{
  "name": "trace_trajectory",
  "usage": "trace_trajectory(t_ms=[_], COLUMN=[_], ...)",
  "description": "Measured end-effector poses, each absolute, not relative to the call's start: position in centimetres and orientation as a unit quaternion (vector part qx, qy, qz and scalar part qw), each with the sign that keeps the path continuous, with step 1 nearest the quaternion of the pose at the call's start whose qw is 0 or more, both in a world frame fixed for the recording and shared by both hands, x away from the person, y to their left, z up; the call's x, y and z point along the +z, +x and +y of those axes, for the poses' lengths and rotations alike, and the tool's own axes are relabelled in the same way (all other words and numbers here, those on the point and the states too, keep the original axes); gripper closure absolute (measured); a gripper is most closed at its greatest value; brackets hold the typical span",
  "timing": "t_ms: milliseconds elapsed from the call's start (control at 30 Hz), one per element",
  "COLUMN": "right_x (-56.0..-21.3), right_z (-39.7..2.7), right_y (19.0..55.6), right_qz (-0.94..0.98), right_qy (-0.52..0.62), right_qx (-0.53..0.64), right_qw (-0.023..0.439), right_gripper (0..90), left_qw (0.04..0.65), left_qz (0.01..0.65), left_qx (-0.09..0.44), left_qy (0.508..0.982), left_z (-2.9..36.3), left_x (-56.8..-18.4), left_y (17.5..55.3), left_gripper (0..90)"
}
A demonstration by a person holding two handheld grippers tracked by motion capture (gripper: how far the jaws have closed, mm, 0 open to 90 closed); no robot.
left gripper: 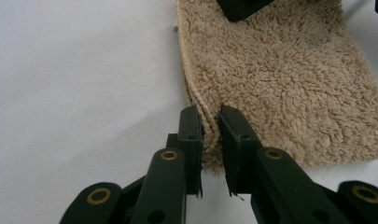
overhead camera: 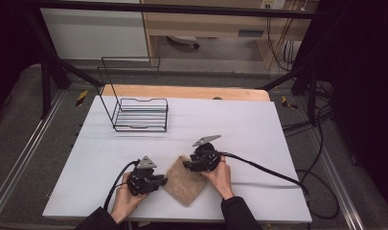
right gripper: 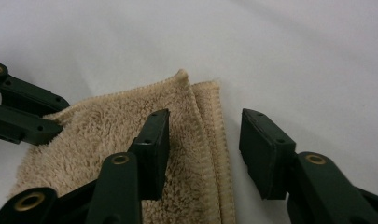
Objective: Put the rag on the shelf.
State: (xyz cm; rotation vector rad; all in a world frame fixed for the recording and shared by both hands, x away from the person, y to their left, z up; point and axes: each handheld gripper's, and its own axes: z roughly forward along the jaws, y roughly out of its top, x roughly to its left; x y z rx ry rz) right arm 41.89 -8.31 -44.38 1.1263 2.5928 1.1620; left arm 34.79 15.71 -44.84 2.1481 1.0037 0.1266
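Beige terry cloth, a small folded towel (overhead camera: 184, 184), lies flat on the white table (overhead camera: 258, 129) near its front edge, between the person's two hands. The left gripper (left gripper: 210, 135) has its jaws pinched on the towel's corded hem, the pads pressing the edge from both sides so a little ridge of fabric stands up between them. The right gripper (right gripper: 203, 149) stands partly open: one jaw rests on the pile of the towel, the other hangs over the bare table just beyond the stitched border, with the double-layered edge between them and not pressed.

From the high view the left gripper (overhead camera: 146, 179) sits at the towel's left corner and the right gripper (overhead camera: 201, 160) at its far corner, each with a black cable trailing away and a grey three-cornered plate on top. That view also takes in a black wire rack (overhead camera: 140, 115) standing toward the back left of the table, well apart from the towel. The left gripper view gives the hem close up, plus a dark piece of the other gripper at the towel's far end. The right gripper view reveals the fold, two layers slightly offset at the corner.

Both forearms, in dark sleeves, come in from the table's front edge, the left hand (overhead camera: 124, 199) low beside the towel, the right hand (overhead camera: 221, 177) angled inward over it.
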Motion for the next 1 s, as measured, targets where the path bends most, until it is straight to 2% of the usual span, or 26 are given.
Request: trace_trajectory(t_ms=[33, 67, 133, 367, 467, 567, 1000], right_x=[-44.4, -44.6, -44.6, -44.8, -44.8, -44.7, -43.6], right_z=[-8.3, -8.3, -8.2, -8.2, -8.1, -8.1, -8.1], right_y=[41.9, 41.9, 41.8, 41.7, 41.7, 41.7, 41.2], right_qz=[0.848, 0.851, 0.851, 0.851, 0.851, 0.851, 0.842], right_qy=[0.368, 0.365, 0.364, 0.368, 0.371, 0.369, 0.363], right_qx=[0.38, 0.376, 0.377, 0.373, 0.373, 0.374, 0.399], right_qw=[0.043, 0.04, 0.035, 0.024, 0.01, 0.005, 0.016], right_gripper=[54.0, 58.8, 62.2, 67.5, 77.3, 81.2, 84.0], left_qw=[0.374, 0.374, 0.375, 0.375, 0.372, 0.373, 0.374], left_qz=[0.392, 0.39, 0.39, 0.392, 0.391, 0.391, 0.385], left_qx=[0.05, 0.05, 0.051, 0.051, 0.055, 0.055, 0.049], left_qy=[0.839, 0.84, 0.839, 0.839, 0.84, 0.84, 0.842], left_z=[15.7, 15.7, 15.7, 15.8, 15.6, 15.6, 16.4], left_x=[-44.8, -44.8, -44.9, -44.9, -44.8, -44.8, -43.8], left_y=[34.8, 34.8, 34.8, 34.8, 34.7, 34.7, 34.7], left_gripper=[78.2, 78.2, 77.9, 77.1, 77.3, 79.1, 83.7])
